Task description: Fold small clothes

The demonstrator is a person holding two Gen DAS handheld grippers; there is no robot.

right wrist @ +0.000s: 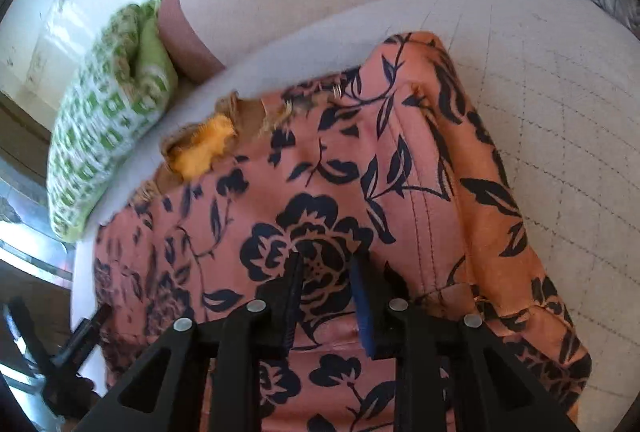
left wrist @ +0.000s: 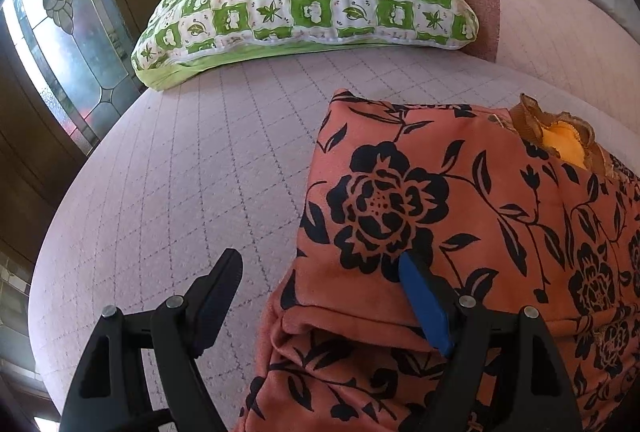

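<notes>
Folded salmon-orange cloth with black flowers (left wrist: 460, 216) lies on the quilted lilac bed (left wrist: 180, 172), under the wide-open left gripper (left wrist: 316, 280) and the narrowly parted, empty right gripper (right wrist: 326, 272).

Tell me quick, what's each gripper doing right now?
Left gripper: open wide, holding nothing, straddling the floral garment's edge.
Right gripper: open, narrower gap, over the garment, gripping nothing.

Bright window (left wrist: 60, 44) daylight; right view motion-blurred, fisheye edges dark.
</notes>
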